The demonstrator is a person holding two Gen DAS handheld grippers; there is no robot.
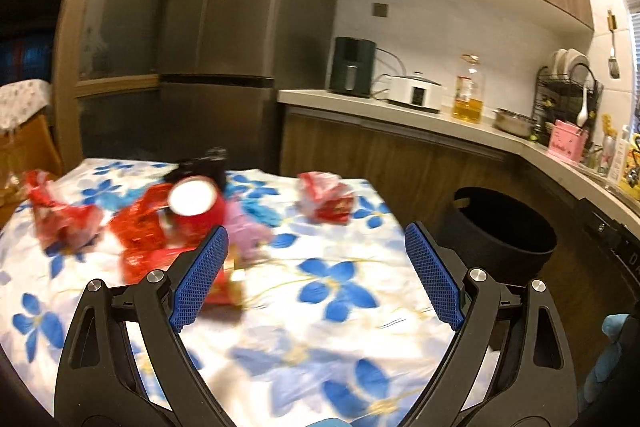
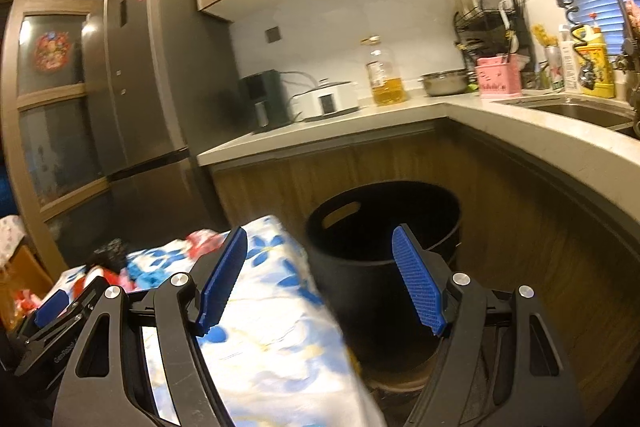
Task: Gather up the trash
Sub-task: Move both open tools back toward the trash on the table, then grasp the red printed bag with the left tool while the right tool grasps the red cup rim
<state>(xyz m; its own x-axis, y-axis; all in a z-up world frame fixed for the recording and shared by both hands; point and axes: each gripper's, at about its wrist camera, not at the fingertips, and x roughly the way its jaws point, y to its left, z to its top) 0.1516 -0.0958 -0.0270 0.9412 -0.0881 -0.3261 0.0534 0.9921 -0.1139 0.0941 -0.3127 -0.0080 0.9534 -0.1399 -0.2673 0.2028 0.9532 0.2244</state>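
A table with a blue-flowered cloth [image 1: 340,307] holds trash: red crumpled wrappers [image 1: 64,219] at the left, a red can [image 1: 196,203] on its side, a pink wrapper [image 1: 248,231], and a red packet [image 1: 326,197] farther right. My left gripper [image 1: 316,275] is open and empty above the cloth, its left pad near the red pile. A black bin [image 2: 384,251] stands on the floor beside the table; it also shows in the left wrist view [image 1: 500,227]. My right gripper [image 2: 320,279] is open and empty, in front of the bin.
A kitchen counter [image 2: 500,123] wraps around behind and right of the bin, with an oil bottle [image 2: 384,75], a cooker [image 2: 326,99] and a sink [image 2: 580,109]. A tall grey fridge [image 1: 228,39] stands behind the table. My left gripper shows at the right view's left edge [image 2: 60,311].
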